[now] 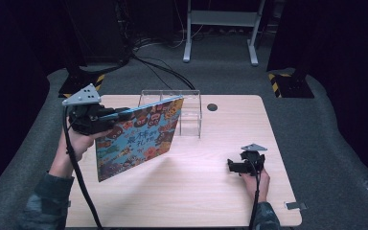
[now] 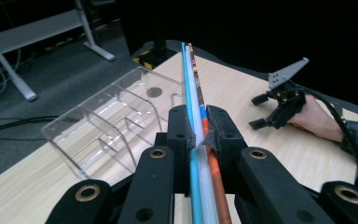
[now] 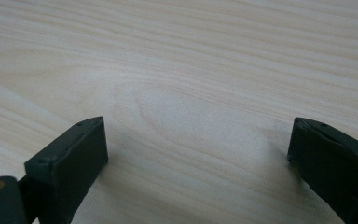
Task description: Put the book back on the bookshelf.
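While right tool (image 1: 235,166) rests spread on table (image 1: 196,191), left tool (image 2: 199,133) clamps book (image 1: 139,136) edge.

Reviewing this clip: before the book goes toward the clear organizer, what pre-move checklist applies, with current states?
1. Left gripper clamped on the book: ok, jaws pinch its edge.
2. Book clear of the table: cannot tell; it tilts, its lower corner near the surface.
3. Clear organizer upright, slots free: ok; its slots look bare in the left gripper view.
4. Right gripper out of the path: ok, open, low over bare wood to the right.
5. Cable clear of the book: ok.
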A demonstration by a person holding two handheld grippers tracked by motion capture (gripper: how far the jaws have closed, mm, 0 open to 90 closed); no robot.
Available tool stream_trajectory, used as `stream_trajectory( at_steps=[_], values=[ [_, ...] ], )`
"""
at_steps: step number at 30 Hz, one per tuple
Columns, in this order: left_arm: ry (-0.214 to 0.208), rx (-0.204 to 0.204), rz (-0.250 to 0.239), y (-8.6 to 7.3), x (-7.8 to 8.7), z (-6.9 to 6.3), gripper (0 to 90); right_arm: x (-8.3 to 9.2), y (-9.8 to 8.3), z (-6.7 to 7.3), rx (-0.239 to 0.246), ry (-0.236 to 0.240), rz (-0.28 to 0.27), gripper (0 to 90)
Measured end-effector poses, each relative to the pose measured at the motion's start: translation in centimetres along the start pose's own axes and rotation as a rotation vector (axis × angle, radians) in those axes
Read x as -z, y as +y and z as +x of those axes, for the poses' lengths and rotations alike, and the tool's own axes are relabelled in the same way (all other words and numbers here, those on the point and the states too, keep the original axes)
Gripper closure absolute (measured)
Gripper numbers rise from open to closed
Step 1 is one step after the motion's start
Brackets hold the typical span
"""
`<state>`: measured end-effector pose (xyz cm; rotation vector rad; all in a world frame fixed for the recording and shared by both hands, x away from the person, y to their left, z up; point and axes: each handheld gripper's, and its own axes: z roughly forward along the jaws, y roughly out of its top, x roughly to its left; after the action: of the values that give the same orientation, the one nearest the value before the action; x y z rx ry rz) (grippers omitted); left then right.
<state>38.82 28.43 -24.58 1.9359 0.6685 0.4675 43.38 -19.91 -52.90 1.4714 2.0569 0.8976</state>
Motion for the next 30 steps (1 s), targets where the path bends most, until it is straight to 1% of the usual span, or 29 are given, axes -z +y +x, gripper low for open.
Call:
stream_trajectory(
  at_steps=[1, 2, 3, 4, 9, 10, 12, 13, 14, 18, 20, 23, 25, 28, 29, 30],
  values=[
    [0.021, 0.010, -0.008, 0.0, 0.4, 0.2, 80.8, 0.0, 0.0, 0.0, 0.000, 0.000, 0.000, 4.3],
    [0.021, 0.010, -0.008, 0.0, 0.4, 0.2, 80.9, 0.0, 0.0, 0.0, 0.000, 0.000, 0.000, 4.3],
    [0.039, 0.022, -0.018, 0.0, 0.6, 0.5, 80.8, 0.0, 0.0, 0.0, 0.000, 0.000, 0.000, 4.3],
    [0.054, 0.020, -0.013, 0.1, 0.8, 0.6, 80.9, 0.0, 0.0, 0.0, 0.000, -0.001, 0.000, 4.2],
    [0.096, 0.046, -0.026, 0.0, 1.0, 1.2, 80.8, 0.0, 0.0, 0.0, 0.001, -0.001, 0.000, 4.3],
    [0.102, 0.046, -0.026, 0.0, 1.1, 1.4, 80.8, 0.0, 0.0, 0.0, 0.000, -0.001, 0.000, 4.3],
    [0.111, 0.061, -0.027, 0.0, 1.2, 1.6, 80.8, 0.0, 0.0, 0.0, 0.000, -0.001, 0.000, 4.3],
    [0.120, 0.059, -0.026, 0.0, 1.3, 1.8, 80.8, 0.0, 0.0, 0.0, 0.001, -0.001, 0.000, 4.3],
    [0.120, 0.059, -0.026, 0.0, 1.3, 1.8, 80.8, 0.0, 0.0, 0.0, -0.001, -0.001, 0.000, 4.3],
    [0.156, 0.074, -0.029, -0.1, 1.7, 2.2, 80.8, 0.0, 0.0, 0.0, 0.000, -0.001, 0.000, 4.3],
    [0.164, 0.086, -0.034, -0.1, 1.7, 2.4, 80.8, 0.0, 0.0, 0.0, 0.000, -0.001, 0.000, 4.3],
    [0.175, 0.091, -0.031, -0.2, 1.6, 2.6, 80.8, 0.0, 0.0, 0.0, 0.000, -0.001, 0.000, 4.3],
    [0.188, 0.101, -0.025, -0.2, 1.4, 2.9, 80.8, 0.0, 0.0, 0.0, 0.000, -0.002, 0.000, 4.3],
    [0.199, 0.111, -0.027, -0.3, 1.2, 3.1, 80.8, 0.0, 0.0, 0.0, 0.000, -0.002, -0.001, 4.3],
    [0.210, 0.120, -0.032, -0.4, 1.0, 3.3, 80.8, 0.0, 0.0, 0.0, 0.001, -0.002, 0.000, 4.3],
    [0.210, 0.120, -0.032, -0.4, 1.0, 3.3, 80.9, 0.0, 0.0, 0.0, 0.001, -0.002, 0.000, 4.3]
  ],
)
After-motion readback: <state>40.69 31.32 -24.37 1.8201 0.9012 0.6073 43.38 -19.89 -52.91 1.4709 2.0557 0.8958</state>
